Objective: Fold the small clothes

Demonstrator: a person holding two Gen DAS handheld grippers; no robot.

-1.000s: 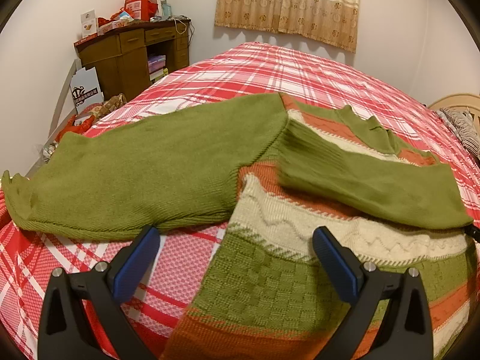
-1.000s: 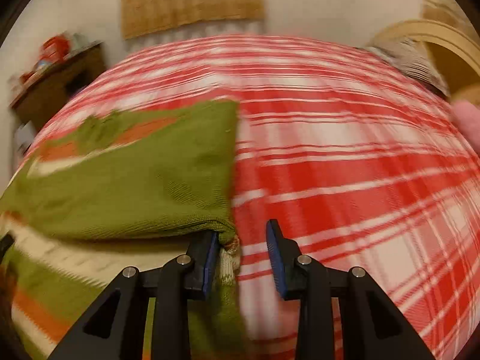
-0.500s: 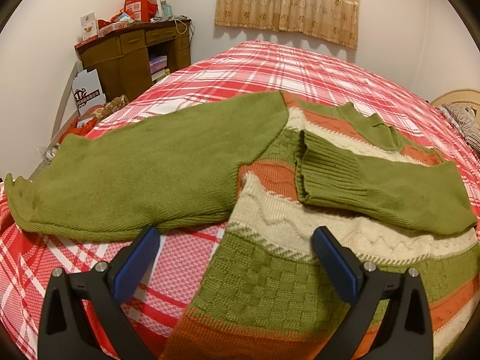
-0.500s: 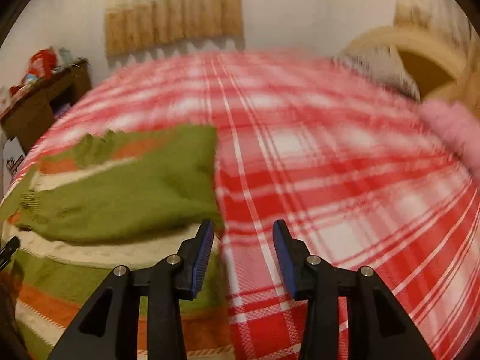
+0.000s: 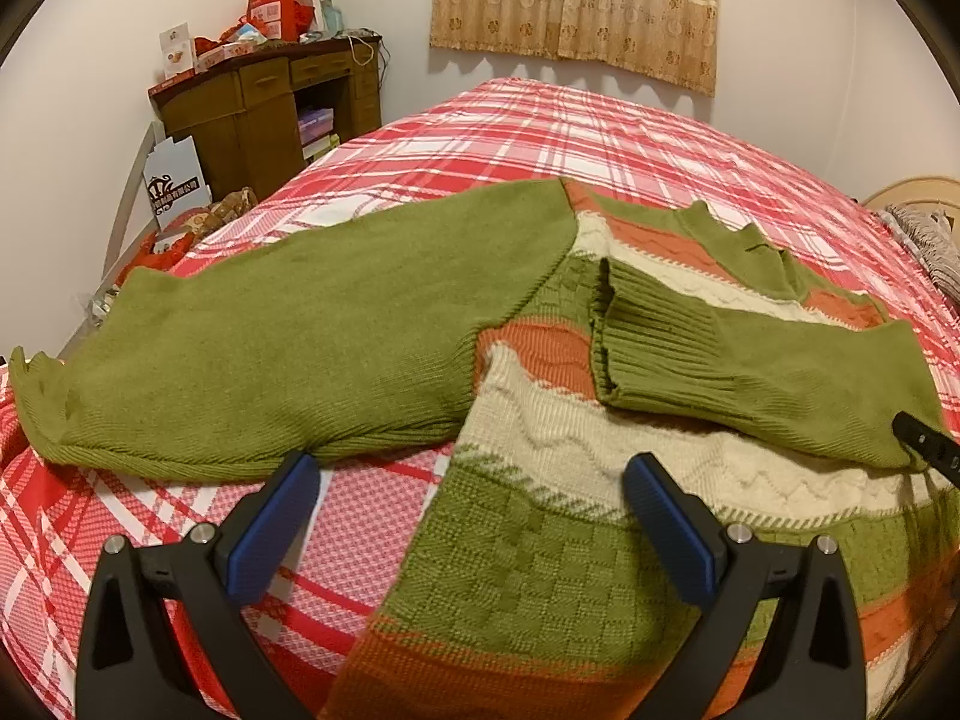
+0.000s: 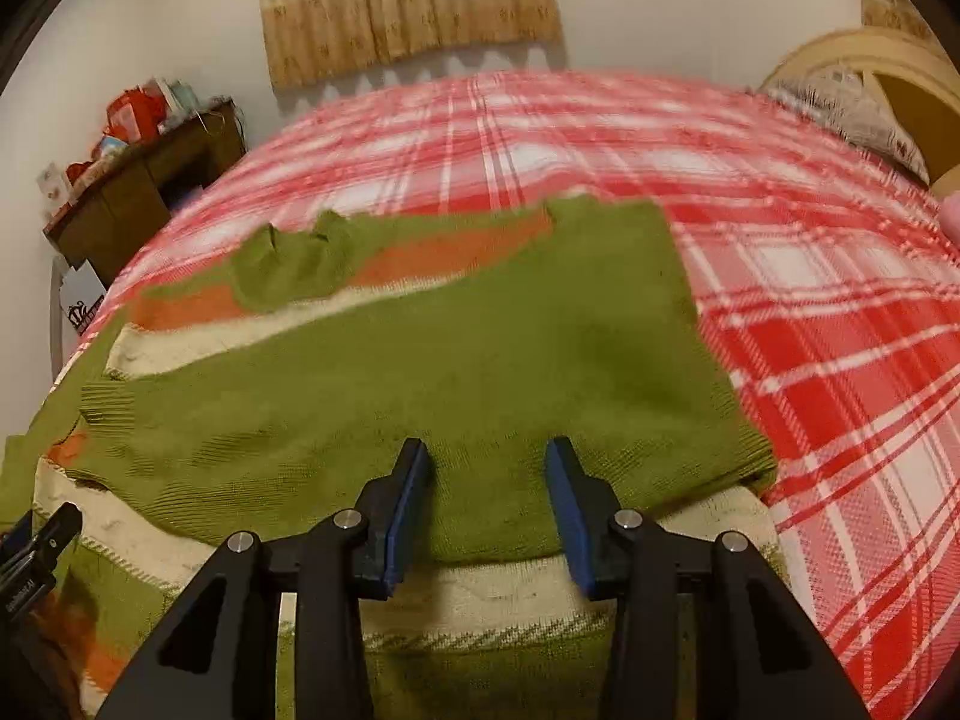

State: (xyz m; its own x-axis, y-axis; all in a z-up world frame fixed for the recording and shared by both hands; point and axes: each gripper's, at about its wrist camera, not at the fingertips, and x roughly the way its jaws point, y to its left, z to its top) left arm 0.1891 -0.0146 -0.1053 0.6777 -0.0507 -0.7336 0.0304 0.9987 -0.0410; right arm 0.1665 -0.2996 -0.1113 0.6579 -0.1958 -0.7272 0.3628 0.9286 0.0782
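Sweater (image 5: pixel 540 540) lying flat on the red plaid bed (image 5: pixel 600 138), one green sleeve (image 5: pixel 780 372) folded across its striped body, other sleeve (image 5: pixel 288 324) spread outward, left tool (image 5: pixel 471 516) open wide above the hem, right tool (image 6: pixel 487 486) jaws apart, empty, over the folded sleeve.

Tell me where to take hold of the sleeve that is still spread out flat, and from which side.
Grip the outstretched sleeve at its cuff end, the far left tip in the left wrist view. It lies flat on the plaid bedspread with that edge free, so the left tool could slide in from the left, probably low under the edge.
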